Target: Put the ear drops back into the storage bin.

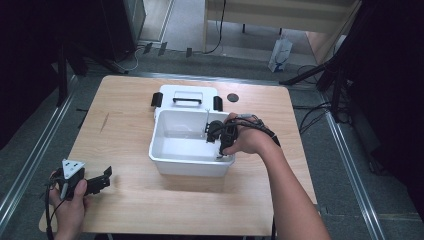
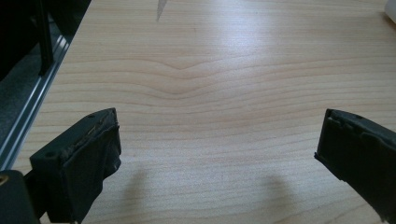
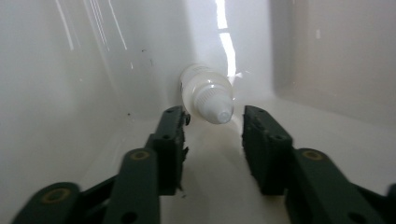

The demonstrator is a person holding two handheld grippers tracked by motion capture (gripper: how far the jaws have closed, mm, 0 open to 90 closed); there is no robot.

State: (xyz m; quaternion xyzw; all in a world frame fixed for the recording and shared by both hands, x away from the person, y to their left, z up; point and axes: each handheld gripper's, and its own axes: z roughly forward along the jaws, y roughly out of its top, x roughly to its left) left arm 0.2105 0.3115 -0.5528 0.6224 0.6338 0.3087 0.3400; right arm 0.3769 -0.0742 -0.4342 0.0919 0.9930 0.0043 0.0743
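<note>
White bin (image 3: 56,93); bottle (image 3: 208,93) cap-first toward tool (image 3: 212,126)

— What sits in front of the left gripper (image 2: 217,154)?

— Bare wooden table (image 2: 219,79), pale, with grain running across and a dip in the lines near the middle.

— And the jaws?

— Spread wide apart, one at the near left, one at the near right, nothing between them. Their pads look worn at the edges. Each throws a soft shadow on the wood.

— Anything else?

— A metal rail (image 2: 32,112) along the table's left edge, with dark floor beyond. A white corner (image 2: 391,9) shows at far right; what it is, I cannot tell.
</note>
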